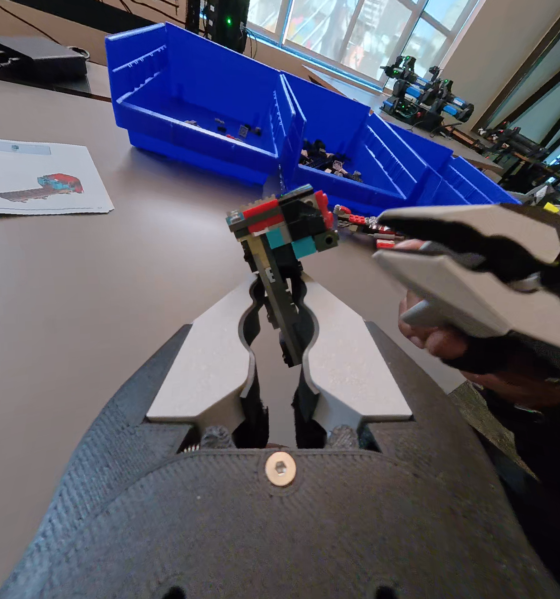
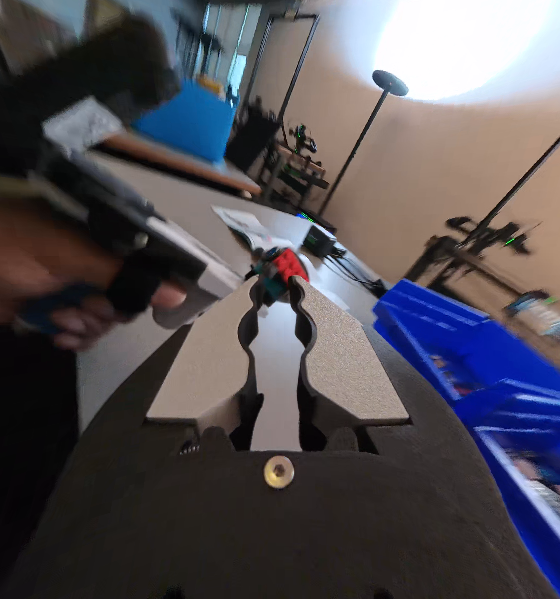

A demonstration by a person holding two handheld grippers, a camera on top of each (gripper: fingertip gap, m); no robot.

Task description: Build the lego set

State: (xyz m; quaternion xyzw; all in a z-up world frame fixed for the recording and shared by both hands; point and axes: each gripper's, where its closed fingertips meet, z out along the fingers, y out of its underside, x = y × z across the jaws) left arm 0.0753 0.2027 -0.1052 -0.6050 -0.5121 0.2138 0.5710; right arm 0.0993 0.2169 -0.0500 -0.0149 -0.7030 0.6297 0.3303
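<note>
Grey scalloped left gripper (image 1: 278, 285) pinches the blocky lego truck (image 1: 283, 227); right gripper (image 2: 273, 282) spread, empty.

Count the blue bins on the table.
3 at least: the leftmost blue bin, nearly empty; the middle blue bin holding dark pieces; the third blue bin right of it. More may continue beyond the right hand-held gripper.

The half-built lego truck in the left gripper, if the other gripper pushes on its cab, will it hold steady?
Probably not firmly. The left gripper pinches only the thin dark flatbed, so the lego truck is top-heavy and may pivot. Its stacked small bricks could pop apart under a sideways push from the right gripper.
</note>
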